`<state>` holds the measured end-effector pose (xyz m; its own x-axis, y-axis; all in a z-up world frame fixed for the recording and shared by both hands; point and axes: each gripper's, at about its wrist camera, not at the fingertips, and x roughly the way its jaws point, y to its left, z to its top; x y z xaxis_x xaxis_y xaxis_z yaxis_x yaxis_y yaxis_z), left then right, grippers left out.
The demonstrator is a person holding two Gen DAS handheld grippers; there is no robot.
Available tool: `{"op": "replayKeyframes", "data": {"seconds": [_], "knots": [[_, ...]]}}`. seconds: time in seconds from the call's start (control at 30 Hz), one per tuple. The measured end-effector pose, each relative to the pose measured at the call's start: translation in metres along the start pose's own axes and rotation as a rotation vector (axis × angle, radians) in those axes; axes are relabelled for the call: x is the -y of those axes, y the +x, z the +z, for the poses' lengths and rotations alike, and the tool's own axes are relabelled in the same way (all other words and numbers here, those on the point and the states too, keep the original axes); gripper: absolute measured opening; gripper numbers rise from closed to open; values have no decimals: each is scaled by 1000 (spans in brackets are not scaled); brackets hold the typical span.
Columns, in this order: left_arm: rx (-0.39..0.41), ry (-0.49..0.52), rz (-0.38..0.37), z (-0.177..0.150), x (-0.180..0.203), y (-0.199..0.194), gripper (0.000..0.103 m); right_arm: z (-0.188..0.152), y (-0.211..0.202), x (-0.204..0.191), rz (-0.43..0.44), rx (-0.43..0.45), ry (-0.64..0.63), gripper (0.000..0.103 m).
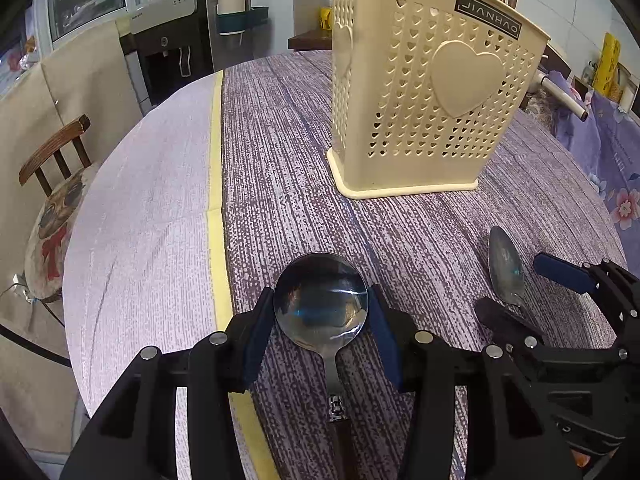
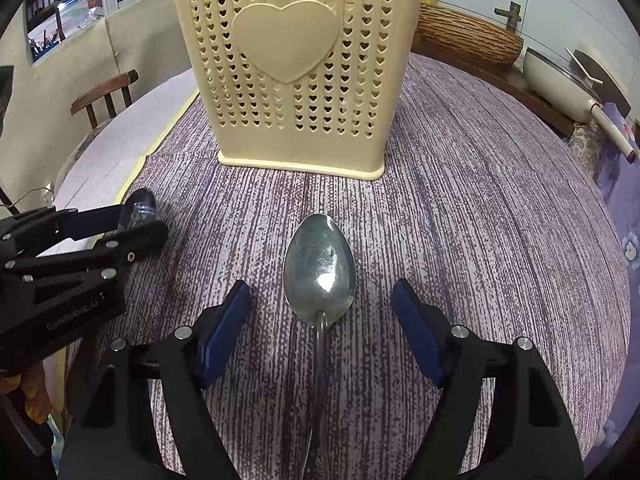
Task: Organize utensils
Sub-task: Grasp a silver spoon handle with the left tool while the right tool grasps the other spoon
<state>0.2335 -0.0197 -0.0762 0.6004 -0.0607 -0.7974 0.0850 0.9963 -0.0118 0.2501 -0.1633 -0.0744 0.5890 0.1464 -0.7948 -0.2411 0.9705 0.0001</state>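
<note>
Spoon (image 2: 319, 270) between right gripper (image 2: 322, 334) pads

My stock on the table: two spoons, one round-bowled spoon (image 1: 320, 300) and one oval spoon (image 2: 319, 270). One cream utensil holder (image 1: 424, 92) (pierced with little hearts). Two grippers of mine, the left gripper (image 1: 320, 330) and the right gripper (image 2: 322, 332). One wooden chair (image 1: 56, 152) beyond the edge.

Round ladle (image 1: 320, 300) between left hand-held gripper (image 1: 320, 334) pads, on table (image 1: 160, 200)
</note>
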Motion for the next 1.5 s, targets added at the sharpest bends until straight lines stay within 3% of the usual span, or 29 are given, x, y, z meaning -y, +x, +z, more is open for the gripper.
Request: {"op": "replayKeyframes", "data": {"seconds": [0.23, 0.5, 0.77, 0.97, 1.23, 1.5], "knots": [[4, 2, 4, -1, -1, 1, 47, 9, 7, 0, 15, 2, 11, 69], [6, 7, 9, -2, 0, 0, 47, 13, 9, -2, 23, 9, -3, 53], [5, 9, 10, -2, 1, 0, 47, 14, 9, -4, 26, 11, -5, 44], [5, 8, 8, -1, 1, 0, 47, 14, 8, -5, 26, 14, -1, 44], [8, 8, 7, -2, 1, 0, 47, 12, 9, -5, 23, 18, 5, 51], [5, 11, 11, -2, 2, 0, 47, 15, 9, 0, 7, 6, 18, 49]]}}
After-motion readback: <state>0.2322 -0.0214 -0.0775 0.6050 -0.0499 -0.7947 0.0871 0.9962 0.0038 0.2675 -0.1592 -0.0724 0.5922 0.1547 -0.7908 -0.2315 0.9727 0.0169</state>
